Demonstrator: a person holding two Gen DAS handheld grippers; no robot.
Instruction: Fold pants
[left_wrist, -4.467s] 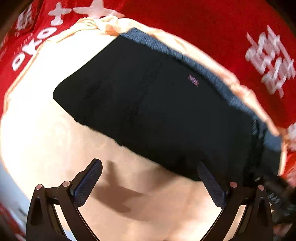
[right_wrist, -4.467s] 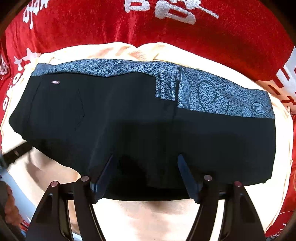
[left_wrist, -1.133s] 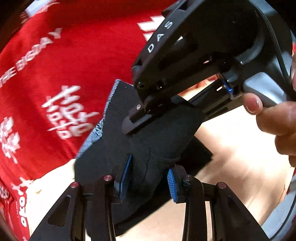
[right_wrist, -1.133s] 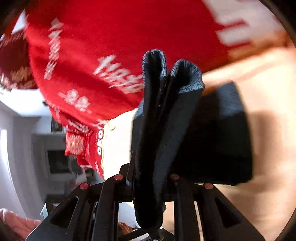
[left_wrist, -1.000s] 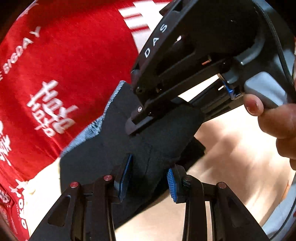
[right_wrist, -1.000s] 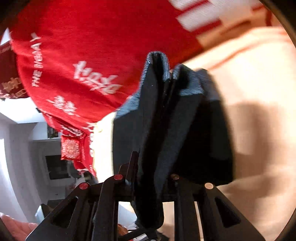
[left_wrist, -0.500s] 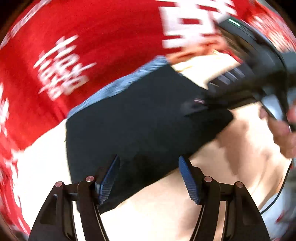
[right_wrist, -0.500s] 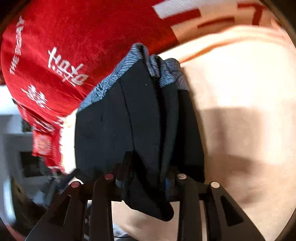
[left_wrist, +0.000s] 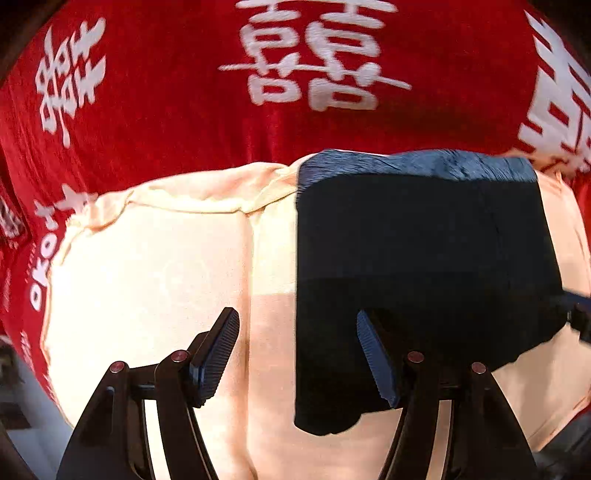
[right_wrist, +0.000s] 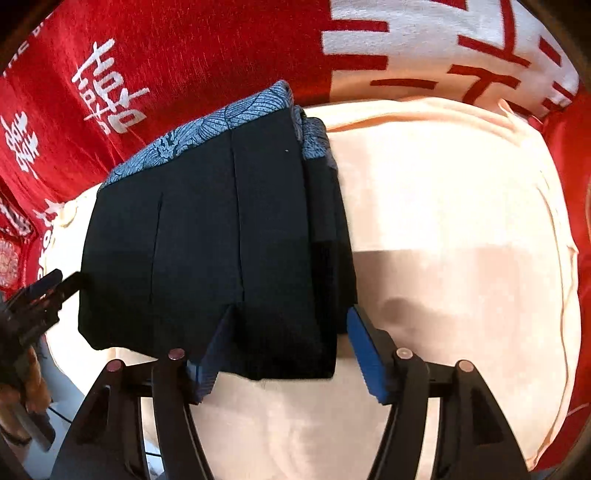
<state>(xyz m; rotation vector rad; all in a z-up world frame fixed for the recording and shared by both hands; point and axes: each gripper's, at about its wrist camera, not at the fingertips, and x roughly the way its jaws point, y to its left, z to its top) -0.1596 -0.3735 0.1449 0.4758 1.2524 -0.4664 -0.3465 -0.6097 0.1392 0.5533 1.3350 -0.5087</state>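
The black pants (left_wrist: 424, 258) with a blue-grey patterned waistband lie folded into a compact stack on the cream cloth (left_wrist: 147, 277). In the right wrist view the pants (right_wrist: 221, 240) show stacked layers at their right edge. My left gripper (left_wrist: 297, 354) is open and empty, straddling the stack's left edge at its near end. My right gripper (right_wrist: 288, 350) is open and empty, its fingers on either side of the stack's near right corner. The left gripper's tip also shows in the right wrist view (right_wrist: 48, 291), at the stack's left edge.
A red cloth with white characters (left_wrist: 295, 92) surrounds the cream cloth on the far side and at both ends. Bare cream cloth lies left of the pants in the left wrist view and right of the pants (right_wrist: 461, 240) in the right wrist view.
Both grippers held the pants up folded over a second ago. The pants now lie flat on the cloth, and both grippers have opened and let go.
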